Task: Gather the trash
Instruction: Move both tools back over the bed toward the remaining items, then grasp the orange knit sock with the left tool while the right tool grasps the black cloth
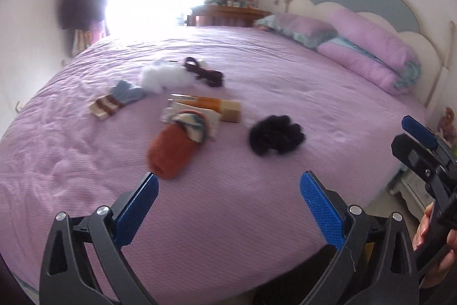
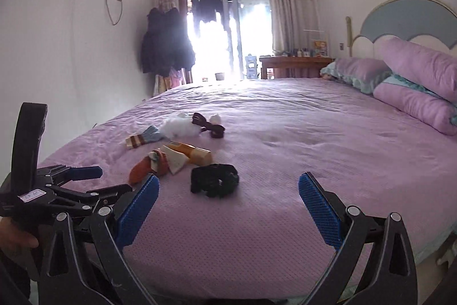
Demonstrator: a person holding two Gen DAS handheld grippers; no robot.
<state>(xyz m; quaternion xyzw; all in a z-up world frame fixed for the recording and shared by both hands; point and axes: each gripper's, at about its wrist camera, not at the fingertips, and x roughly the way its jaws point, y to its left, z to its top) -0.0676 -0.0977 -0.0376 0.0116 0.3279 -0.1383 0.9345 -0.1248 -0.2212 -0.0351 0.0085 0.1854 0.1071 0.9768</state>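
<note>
Small items lie scattered mid-bed: a white fluffy wad [image 1: 162, 77] [image 2: 178, 127], an orange-and-tan carton [image 1: 211, 105] [image 2: 191, 152], an orange sock [image 1: 171, 150] [image 2: 142, 169], a striped blue sock [image 1: 117, 100] [image 2: 142, 139], a black fuzzy bundle [image 1: 275, 137] [image 2: 214, 180] and a dark strap-like item [image 1: 204, 73] [image 2: 210, 125]. My left gripper [image 1: 230, 182] [image 2: 111, 179] hangs open above the near part of the bed, its left pad just short of the orange sock. My right gripper [image 2: 228, 182] [image 1: 400, 132] is open and empty, with the black bundle just beyond it.
The purple bed [image 1: 257, 205] [image 2: 285, 162] fills both views. Pillows [image 2: 414, 82] and a headboard [image 2: 408, 19] are at the right. Beyond the bed are a wooden desk [image 2: 294, 66], hanging coats [image 2: 165, 42] and a bright balcony door [image 2: 222, 33]. A hand [image 1: 428, 230] grips the right tool.
</note>
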